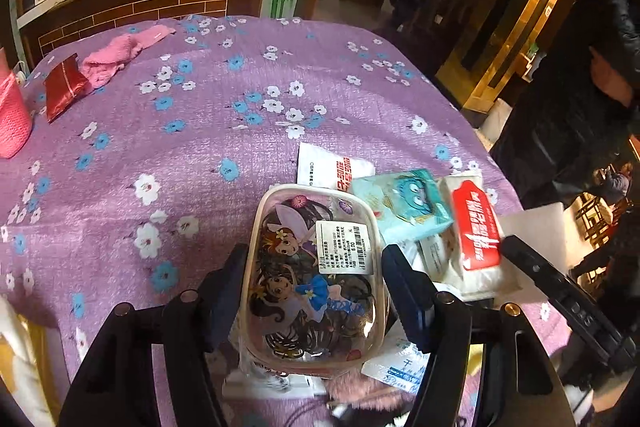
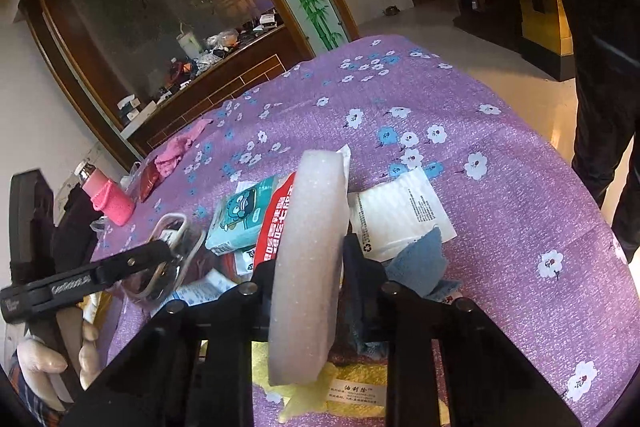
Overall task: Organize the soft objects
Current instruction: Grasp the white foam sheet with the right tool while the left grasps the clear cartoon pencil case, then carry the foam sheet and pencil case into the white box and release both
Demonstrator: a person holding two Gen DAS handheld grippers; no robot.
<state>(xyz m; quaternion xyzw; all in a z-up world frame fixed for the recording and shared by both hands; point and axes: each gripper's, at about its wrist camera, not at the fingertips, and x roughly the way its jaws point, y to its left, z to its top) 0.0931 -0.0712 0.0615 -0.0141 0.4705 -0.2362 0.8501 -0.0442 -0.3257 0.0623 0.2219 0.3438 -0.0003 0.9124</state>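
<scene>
The left gripper point(image 1: 314, 291) holds a clear pouch point(image 1: 312, 275) printed with cartoon fairies; its two fingers press the pouch from the left and the right side. The pouch has a white barcode label point(image 1: 347, 246) on its top. In the right wrist view the same pouch point(image 2: 172, 255) hangs at the tip of the left gripper point(image 2: 160, 255), above the pile of things.

The right gripper point(image 2: 308, 267) is closed on a white foam block point(image 2: 308, 259), which stands upright between its fingers.

Just to the right of the pouch lies a teal tissue pack point(image 1: 404, 205) with a blue cartoon face, and touching it on the right is a white pack with a red label point(image 1: 476, 231). A white paper packet point(image 1: 328, 169) with red print lies just behind the pouch. In the right wrist view a blue cloth point(image 2: 420, 263) lies beside the right gripper, partly on a white printed bag point(image 2: 400, 215).

All these things rest on a tabletop covered with a purple flowered cloth point(image 1: 200, 131). At the far left of it are a pink towel point(image 1: 120, 55), a red packet point(image 1: 64, 87) just beside it, and a pink knitted sleeve point(image 1: 12, 119) at the left edge.
</scene>
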